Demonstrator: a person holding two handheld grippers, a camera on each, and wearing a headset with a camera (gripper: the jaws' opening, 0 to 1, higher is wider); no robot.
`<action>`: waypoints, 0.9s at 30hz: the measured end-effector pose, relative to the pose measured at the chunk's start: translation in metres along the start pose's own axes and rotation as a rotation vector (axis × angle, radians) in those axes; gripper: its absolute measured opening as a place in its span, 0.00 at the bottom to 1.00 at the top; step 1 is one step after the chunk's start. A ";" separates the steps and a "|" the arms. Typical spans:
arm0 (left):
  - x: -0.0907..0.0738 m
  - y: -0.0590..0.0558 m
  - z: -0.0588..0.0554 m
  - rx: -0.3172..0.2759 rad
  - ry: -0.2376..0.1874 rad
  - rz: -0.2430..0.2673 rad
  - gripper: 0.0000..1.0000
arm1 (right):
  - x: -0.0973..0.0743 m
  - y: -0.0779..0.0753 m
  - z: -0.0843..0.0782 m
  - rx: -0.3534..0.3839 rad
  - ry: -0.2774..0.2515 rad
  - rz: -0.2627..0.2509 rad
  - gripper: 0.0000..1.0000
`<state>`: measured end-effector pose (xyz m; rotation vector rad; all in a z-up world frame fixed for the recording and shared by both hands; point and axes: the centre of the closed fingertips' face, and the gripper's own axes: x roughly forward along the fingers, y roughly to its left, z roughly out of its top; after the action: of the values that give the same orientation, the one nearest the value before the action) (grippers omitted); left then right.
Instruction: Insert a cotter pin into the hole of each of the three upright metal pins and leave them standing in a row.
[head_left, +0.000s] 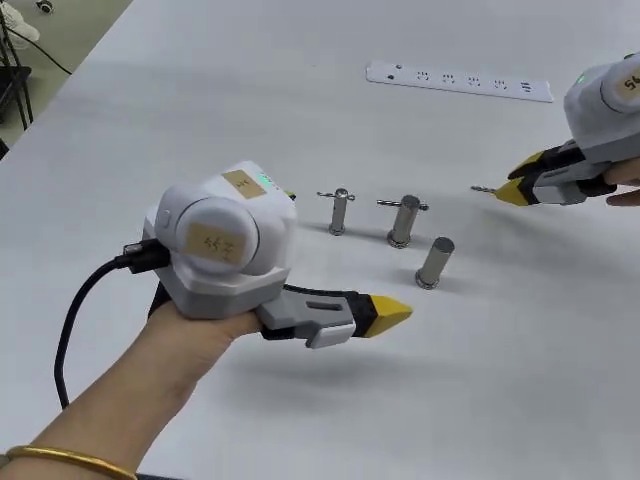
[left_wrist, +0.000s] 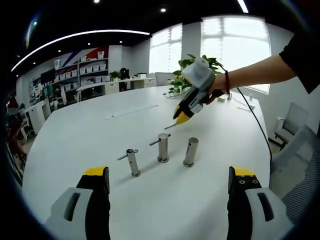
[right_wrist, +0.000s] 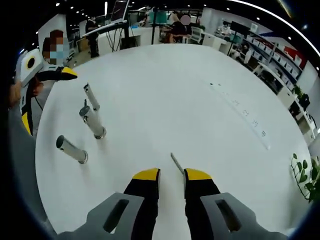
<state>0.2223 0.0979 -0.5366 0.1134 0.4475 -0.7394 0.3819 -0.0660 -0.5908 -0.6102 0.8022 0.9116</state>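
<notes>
Right fingers clenched on a cotter pin; left fingers released and spread wide, empty.
The right gripper hovered at two o'clock of three upright metal pins on the white table. Two carried cotter pins, and the nearest pin was apparently bare. The left gripper hung at seven o'clock, and a power strip lay at twelve.
</notes>
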 end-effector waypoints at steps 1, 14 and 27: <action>0.000 0.000 -0.001 0.000 0.002 -0.001 0.99 | 0.003 -0.002 -0.001 0.000 0.003 0.000 0.14; 0.003 -0.001 -0.006 -0.001 0.018 -0.011 0.99 | 0.017 -0.009 -0.013 -0.007 0.040 0.015 0.12; 0.004 -0.003 -0.006 -0.003 0.020 -0.019 0.98 | 0.011 -0.002 -0.012 -0.004 0.093 0.055 0.00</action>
<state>0.2203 0.0949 -0.5433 0.1141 0.4693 -0.7568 0.3836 -0.0714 -0.6066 -0.6407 0.9043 0.9404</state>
